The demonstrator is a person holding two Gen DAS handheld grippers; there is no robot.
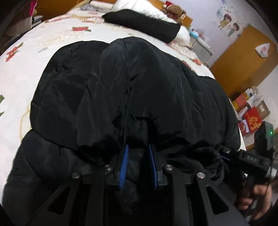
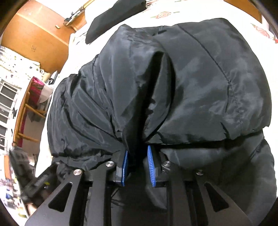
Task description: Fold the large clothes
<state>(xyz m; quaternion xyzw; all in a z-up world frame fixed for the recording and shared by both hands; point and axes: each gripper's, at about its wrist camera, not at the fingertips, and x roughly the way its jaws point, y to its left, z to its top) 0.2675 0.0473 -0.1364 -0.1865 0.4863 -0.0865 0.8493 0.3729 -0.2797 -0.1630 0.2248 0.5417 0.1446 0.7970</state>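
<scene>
A black padded coat [image 1: 135, 90] lies bunched on the bed [image 1: 57, 40], covering most of its near half, with a layer already turned over on top of the rest. The left gripper [image 1: 138, 151] has its blue pads drawn close on a pinch of the near folded edge, and the right gripper [image 2: 138, 154], beside it on the right, is likewise nearly closed on a ridge of the same edge, with cloth squeezed between its pads. The coat looks puffy, soft and light for its bulk, with a slick shell that is likely to slide on itself and spring back open, so a hold probably needs to take in the full thickness at a seam or hem rather than one loose skin of shell. Both fingertips are buried in cloth, so how many layers each grip has cannot be told. The sleeves, collar and zip are hard to pick out in the uniform black, and the near part of the coat runs under the grippers and out of frame. At the far side of the bed lie a black folded item [image 1: 142, 26] and a white quilt [image 1: 139, 7], well apart from the coat.
</scene>
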